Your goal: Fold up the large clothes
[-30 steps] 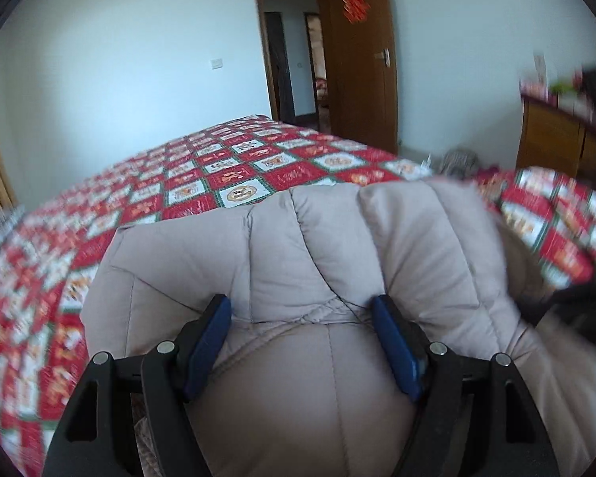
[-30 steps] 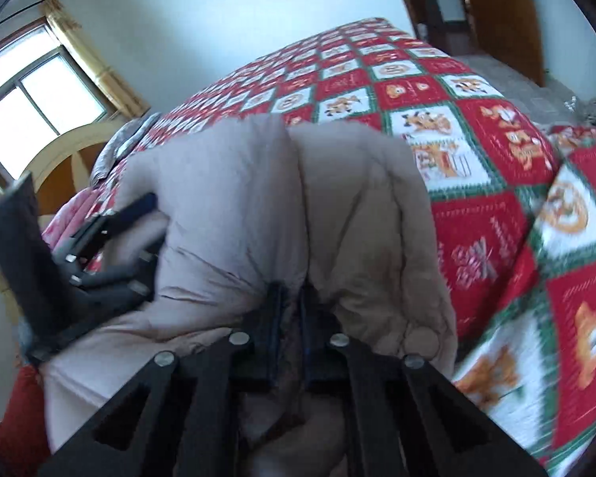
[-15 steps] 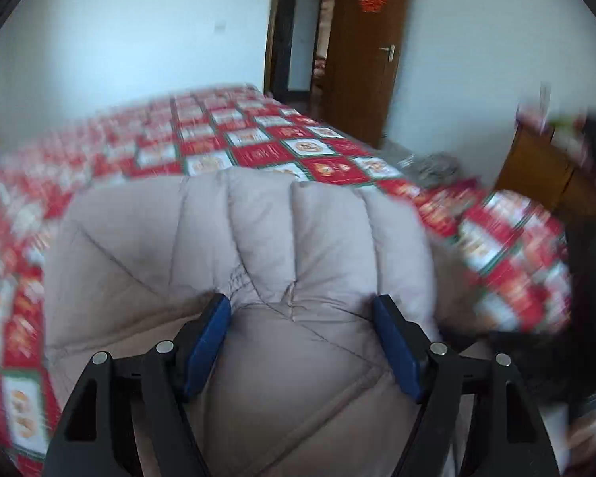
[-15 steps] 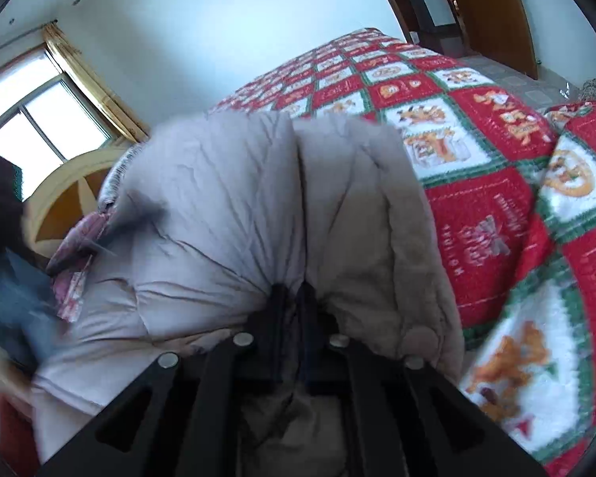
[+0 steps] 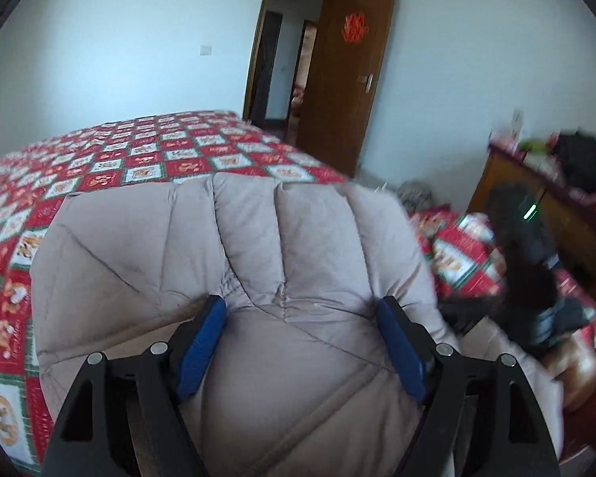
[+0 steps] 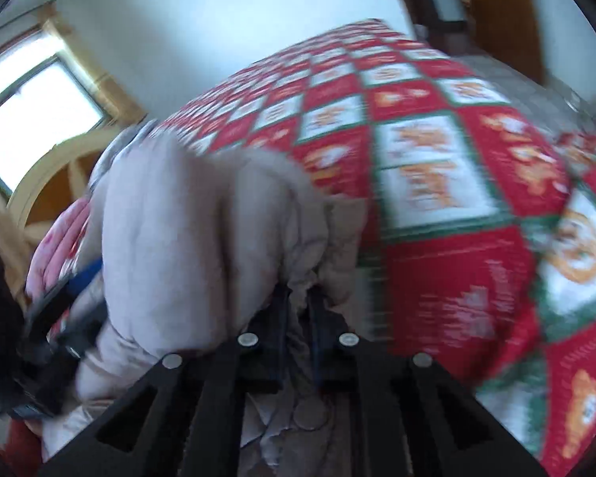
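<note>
left wrist view: the left gripper (image 5: pixel 300 334) has its jaws spread wide with a fat bundle of the beige padded coat (image 5: pixel 226 246) bulging between them, the blue pads (image 5: pixel 200 348) pressing its sides, over the red patchwork bed (image 5: pixel 99 167); right wrist view: the right gripper (image 6: pixel 298 310) pinches a thin fold of the coat, jaws opening. looks like the folded coat is being set down and let go; next both need to release cleanly without dragging it.
</note>
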### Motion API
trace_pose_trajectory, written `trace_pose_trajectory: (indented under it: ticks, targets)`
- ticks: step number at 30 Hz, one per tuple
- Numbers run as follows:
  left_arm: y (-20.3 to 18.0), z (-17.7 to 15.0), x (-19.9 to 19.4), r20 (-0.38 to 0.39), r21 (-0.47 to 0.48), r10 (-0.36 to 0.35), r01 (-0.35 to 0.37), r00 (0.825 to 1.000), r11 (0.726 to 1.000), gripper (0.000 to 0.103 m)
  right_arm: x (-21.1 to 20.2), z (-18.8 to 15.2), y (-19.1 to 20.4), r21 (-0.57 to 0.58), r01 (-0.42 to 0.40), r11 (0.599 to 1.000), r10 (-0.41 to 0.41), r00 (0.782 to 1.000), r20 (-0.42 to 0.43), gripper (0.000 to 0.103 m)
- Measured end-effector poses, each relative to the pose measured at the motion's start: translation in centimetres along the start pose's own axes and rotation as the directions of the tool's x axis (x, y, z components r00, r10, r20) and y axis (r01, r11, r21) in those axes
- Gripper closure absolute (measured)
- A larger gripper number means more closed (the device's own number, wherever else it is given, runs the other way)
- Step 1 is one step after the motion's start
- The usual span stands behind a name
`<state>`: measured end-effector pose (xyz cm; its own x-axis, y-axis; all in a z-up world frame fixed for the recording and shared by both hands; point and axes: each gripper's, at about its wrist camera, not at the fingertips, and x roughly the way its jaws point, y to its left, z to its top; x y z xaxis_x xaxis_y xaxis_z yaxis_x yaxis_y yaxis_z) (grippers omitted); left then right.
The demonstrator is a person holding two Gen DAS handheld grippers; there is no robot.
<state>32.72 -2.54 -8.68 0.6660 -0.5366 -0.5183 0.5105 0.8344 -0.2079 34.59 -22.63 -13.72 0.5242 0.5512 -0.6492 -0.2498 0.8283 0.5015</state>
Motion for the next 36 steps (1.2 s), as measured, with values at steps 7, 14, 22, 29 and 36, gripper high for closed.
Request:
trace_pose_trajectory:
  ticks: [7,14,22,29,36]
  targets:
    - [-2.4,1.6,4.1,-0.101,0.113,-0.034,0.046,0.994,0.993,0.011,3.4,0.0,-2.4,0.148,-0.194,0.970,0.203,0.978,-0.052,0.093]
    - [-2.2,0.6,7.0,-0.173,0.120,0.016,0.005,0.985,0.993,0.008,3.2,0.1,-4.2,0.272,-0.230,0.934,0.248,0.968,-0.032,0.099]
    - [-2.8,-0.1,7.6,-0.198,0.166,0.060,-0.027,0.978,0.986,0.008,-3.6,1.5,-2.7,0.168,-0.076,0.983,0.070,0.997,0.041,0.071]
    - [-3.1,-0.2,6.7,-0.176,0.181,0.065,-0.033,0.982,0.983,0.008,-2.3,2.5,-2.2,0.169,-0.119,0.978,0.115,0.993,0.037,0.026]
    - [-2.9,-0.1,3.7,-0.142,0.170,0.068,-0.044,0.988,0.984,0.008,1.5,1.7,-3.7,0.207,-0.164,0.965,0.167,0.986,0.003,0.025]
